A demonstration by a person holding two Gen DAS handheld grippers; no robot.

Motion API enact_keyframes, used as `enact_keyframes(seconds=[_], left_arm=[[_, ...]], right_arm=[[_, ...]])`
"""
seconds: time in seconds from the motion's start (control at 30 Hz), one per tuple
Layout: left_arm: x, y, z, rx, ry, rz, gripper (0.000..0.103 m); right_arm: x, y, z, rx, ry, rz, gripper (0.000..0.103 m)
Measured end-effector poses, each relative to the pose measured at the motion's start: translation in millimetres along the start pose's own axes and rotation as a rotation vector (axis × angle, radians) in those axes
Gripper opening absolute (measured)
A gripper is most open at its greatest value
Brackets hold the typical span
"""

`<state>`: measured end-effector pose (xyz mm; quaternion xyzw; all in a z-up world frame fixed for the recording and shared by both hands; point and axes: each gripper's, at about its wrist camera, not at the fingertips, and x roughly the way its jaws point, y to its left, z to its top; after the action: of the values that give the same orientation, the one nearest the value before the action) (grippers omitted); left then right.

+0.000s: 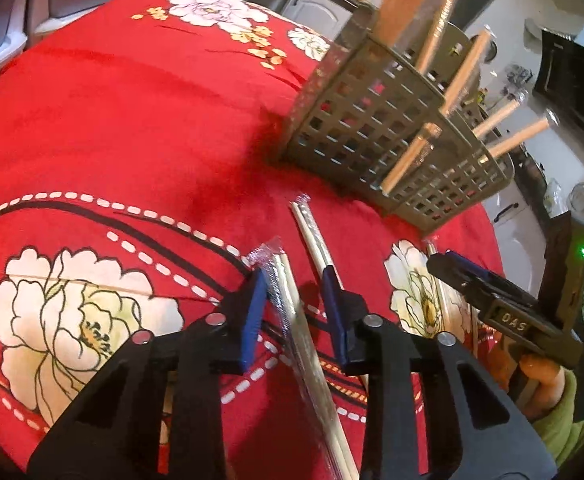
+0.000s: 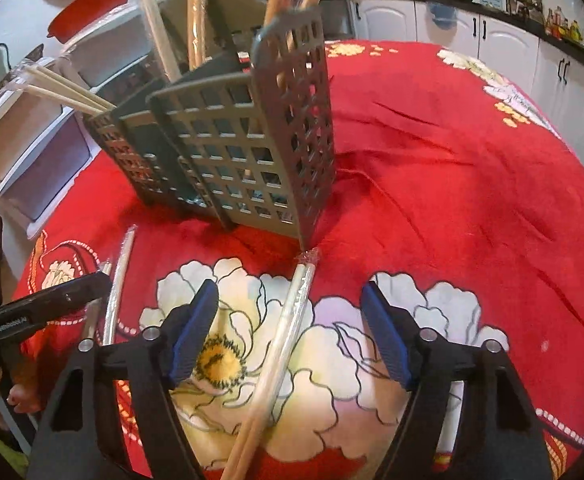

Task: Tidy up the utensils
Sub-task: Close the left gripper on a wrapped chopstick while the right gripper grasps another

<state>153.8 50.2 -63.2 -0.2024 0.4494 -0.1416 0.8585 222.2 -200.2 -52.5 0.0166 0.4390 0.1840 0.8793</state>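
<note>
wrapped chopsticks [image 1: 292, 320] sit btwn left gripper [image 1: 294, 300] pads, not yet pinched; right gripper [image 2: 290, 332] spread over another pair [image 2: 280, 356], for gray caddy [image 2: 232, 140].

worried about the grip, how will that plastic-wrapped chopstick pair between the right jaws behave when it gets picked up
The wrapped chopstick pair looks thin, straight and wooden, so probably stiff and light. Its clear glossy sleeve may be slippery against the pads, and the two sticks could shift inside it. Being round and narrow on the red tablecloth, it may roll if nudged. The right gripper stands open around it.
</note>
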Motion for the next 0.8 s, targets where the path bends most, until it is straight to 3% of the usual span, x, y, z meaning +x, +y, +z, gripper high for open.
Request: enact_keyframes(seconds=[0.17, 0.43, 0.5, 0.8], left_arm=[[1, 1, 2, -0.009, 0.002, 0.007, 0.015], [7, 2, 11, -0.002, 0.003, 0.021, 0.015], [9, 0, 13, 0.005, 0.004, 0.032, 0.014], [4, 3, 15, -0.004, -0.008, 0.040, 0.003]], right_arm=[[13, 7, 6, -0.036, 0.015, -0.038, 0.053], [16, 10, 6, -0.044, 0.001, -0.058, 0.014], [12, 9, 5, -0.035, -0.004, -0.026, 0.009], [-3, 24, 4, -0.056, -0.034, 0.076, 0.008]])
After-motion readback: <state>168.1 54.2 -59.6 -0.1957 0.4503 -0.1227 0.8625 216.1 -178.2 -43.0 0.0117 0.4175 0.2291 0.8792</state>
